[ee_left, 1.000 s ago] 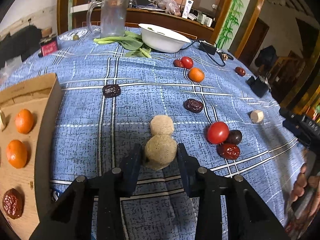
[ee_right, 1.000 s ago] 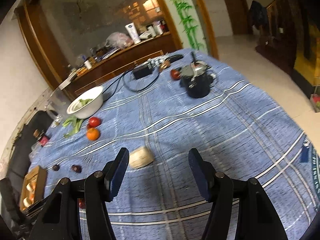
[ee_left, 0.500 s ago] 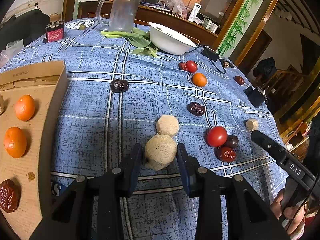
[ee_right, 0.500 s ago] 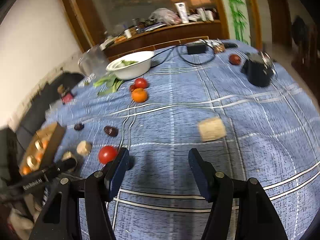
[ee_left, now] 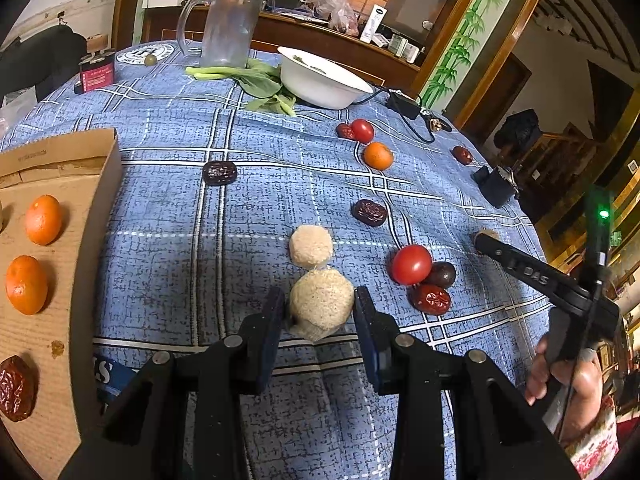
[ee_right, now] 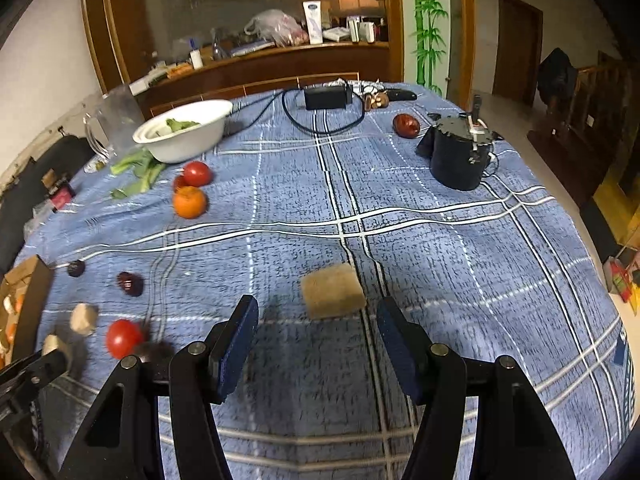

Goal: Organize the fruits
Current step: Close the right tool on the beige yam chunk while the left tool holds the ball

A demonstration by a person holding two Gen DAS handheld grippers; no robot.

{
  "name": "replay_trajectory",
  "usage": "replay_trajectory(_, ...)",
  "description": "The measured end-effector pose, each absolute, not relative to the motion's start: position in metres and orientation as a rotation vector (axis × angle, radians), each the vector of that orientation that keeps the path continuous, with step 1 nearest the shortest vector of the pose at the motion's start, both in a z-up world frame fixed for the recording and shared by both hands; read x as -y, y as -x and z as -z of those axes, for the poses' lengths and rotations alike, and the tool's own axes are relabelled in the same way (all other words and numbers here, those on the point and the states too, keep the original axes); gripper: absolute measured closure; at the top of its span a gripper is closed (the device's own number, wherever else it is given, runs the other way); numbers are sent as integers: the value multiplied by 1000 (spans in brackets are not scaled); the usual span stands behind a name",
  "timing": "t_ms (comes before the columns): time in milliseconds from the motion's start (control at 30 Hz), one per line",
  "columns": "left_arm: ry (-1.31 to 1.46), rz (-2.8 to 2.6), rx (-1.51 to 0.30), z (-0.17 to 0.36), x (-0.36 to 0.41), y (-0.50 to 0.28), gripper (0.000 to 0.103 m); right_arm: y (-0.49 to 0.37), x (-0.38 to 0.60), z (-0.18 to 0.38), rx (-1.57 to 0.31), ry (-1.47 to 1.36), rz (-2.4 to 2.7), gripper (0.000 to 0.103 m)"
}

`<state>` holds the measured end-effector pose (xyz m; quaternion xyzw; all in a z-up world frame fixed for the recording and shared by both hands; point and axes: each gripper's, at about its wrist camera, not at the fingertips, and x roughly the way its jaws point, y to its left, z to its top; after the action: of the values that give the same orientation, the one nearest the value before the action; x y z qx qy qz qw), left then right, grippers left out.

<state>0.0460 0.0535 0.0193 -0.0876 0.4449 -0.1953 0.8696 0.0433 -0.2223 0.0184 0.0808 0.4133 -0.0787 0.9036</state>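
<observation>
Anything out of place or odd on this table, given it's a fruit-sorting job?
Yes. Loose green leaves lie on the tablecloth beside the white bowl rather than in it. A black power adapter trails its cord across the cloth. The left gripper brackets a tan crumbly ball, hardly fruit.

Home dining room: clothed table [ee_right: 440, 240], sideboard [ee_right: 260, 68]
</observation>
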Motion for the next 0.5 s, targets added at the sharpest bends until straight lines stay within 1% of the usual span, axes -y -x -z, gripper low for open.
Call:
replay_trajectory(67, 185, 407, -935, -18, -54, -46, 69, -50, 219, -14, -877, -153, 161, 38)
replay_trajectory(100, 185, 406, -939, -18, -54, -47, 69, -53, 218, -12, -888, -148, 170, 40)
replay_trajectory(167, 188, 408, -944, -17, -54, -48, 69, -52, 218, -14, -872, -148, 196, 66)
replay_trajectory(367, 177, 406, -939, -16, -54, -50, 69, -41, 223, -18, -858, -216, 169, 65)
replay_trajectory(500, 177, 403, -928, -17, -56, -52, 69, -17, 220, -31, -837, -241, 141, 65)
